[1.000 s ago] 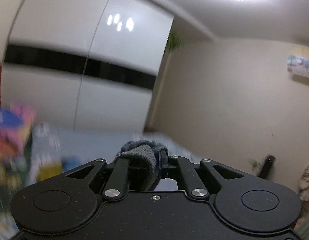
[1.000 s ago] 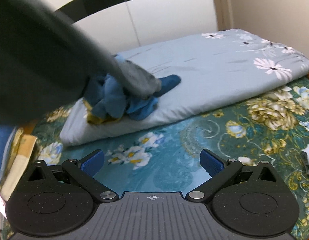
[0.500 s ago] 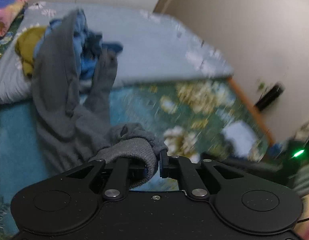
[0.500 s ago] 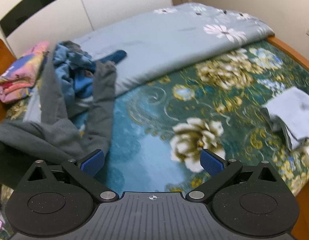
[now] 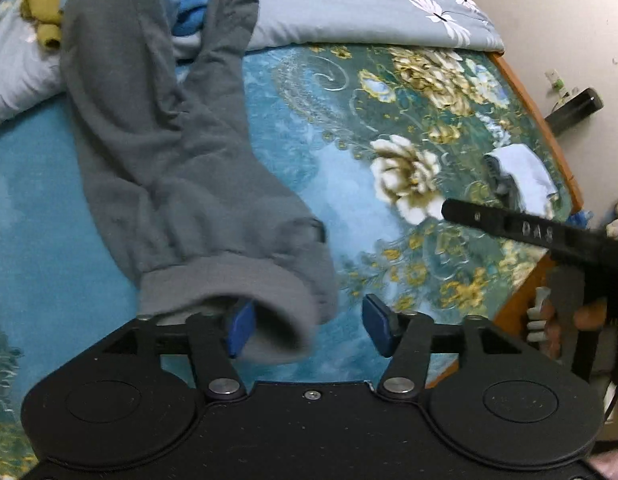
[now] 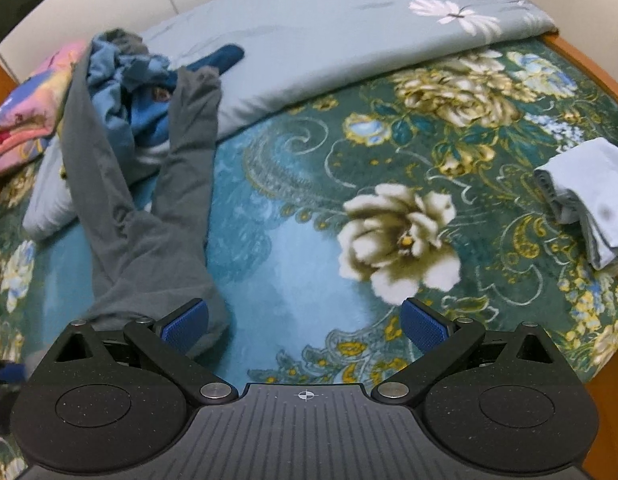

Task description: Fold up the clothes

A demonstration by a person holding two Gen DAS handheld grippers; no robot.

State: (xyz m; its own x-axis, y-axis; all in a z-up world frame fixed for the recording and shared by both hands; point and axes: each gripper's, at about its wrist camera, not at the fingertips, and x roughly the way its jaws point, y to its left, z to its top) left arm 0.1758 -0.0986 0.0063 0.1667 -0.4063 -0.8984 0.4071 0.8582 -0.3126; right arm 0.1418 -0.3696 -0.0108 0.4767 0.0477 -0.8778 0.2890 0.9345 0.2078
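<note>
Grey trousers [image 5: 161, 168] lie stretched on the teal floral bedspread [image 5: 349, 184], with the legs running up onto the clothes pile. The ribbed waistband [image 5: 229, 280] sags over the left pad of my left gripper [image 5: 309, 324]. Its jaws are opening, and the right pad stands clear of the cloth. In the right wrist view the trousers [image 6: 149, 240] end beside the left pad of my right gripper [image 6: 305, 320], which is open with only bedspread between its fingers.
A pile of blue clothes [image 6: 121, 68] sits on a pale flowered quilt [image 6: 349, 32] at the back. A folded light-blue garment [image 6: 593, 200] lies at the right near the wooden bed edge [image 5: 549, 120]. A folded pink blanket [image 6: 25, 108] is at far left.
The left gripper swung down from facing the wardrobe to the bed, laid the grey trousers out and opened off the waistband. The right gripper sank toward the bedspread, still open.
</note>
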